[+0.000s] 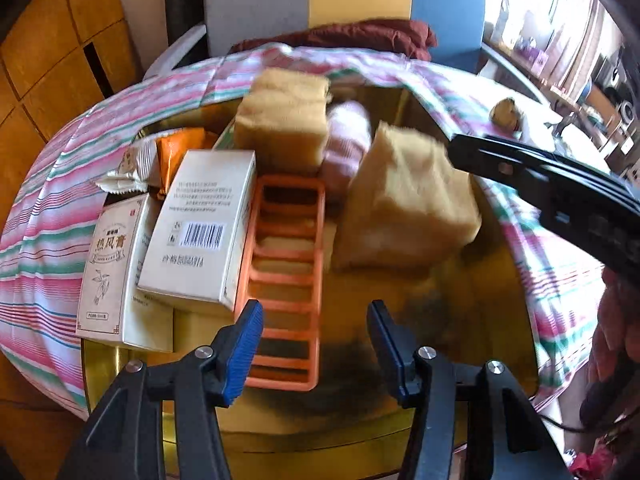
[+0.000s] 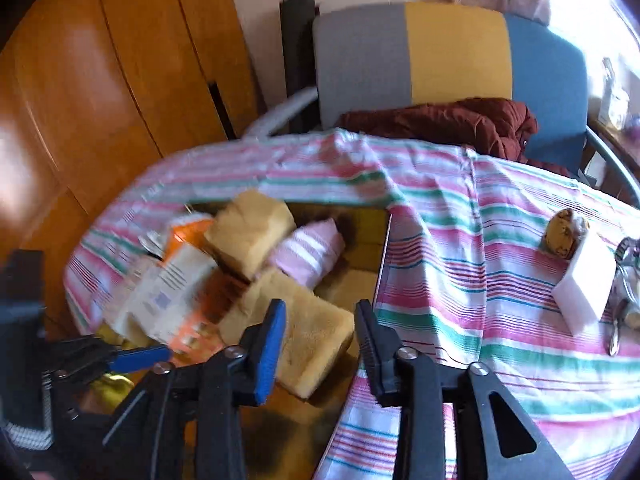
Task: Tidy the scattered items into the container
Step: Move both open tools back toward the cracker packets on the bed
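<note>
A gold container (image 1: 472, 280) sits sunk in the striped cloth. It holds two yellow sponges (image 1: 404, 204) (image 1: 284, 120), a pink striped roll (image 1: 346, 140), an orange plastic rack (image 1: 286, 280), white boxes (image 1: 200, 228) and snack packets (image 1: 176, 152). My left gripper (image 1: 314, 312) hangs open over the rack's near end with nothing between its fingers. My right gripper (image 2: 320, 344) is open above the nearer sponge (image 2: 316, 332), not closed on it; one of its black fingers (image 1: 540, 180) shows in the left wrist view. A white block (image 2: 584, 284) and a brown crumpled item (image 2: 564, 232) lie on the cloth.
The pink, green and white striped cloth (image 2: 460, 240) covers the table around the container. Metal bits (image 2: 624, 264) lie at the far right edge. A grey, yellow and blue chair (image 2: 452, 52) with a dark red garment (image 2: 460, 120) stands behind; wooden cabinets (image 2: 100, 80) are at left.
</note>
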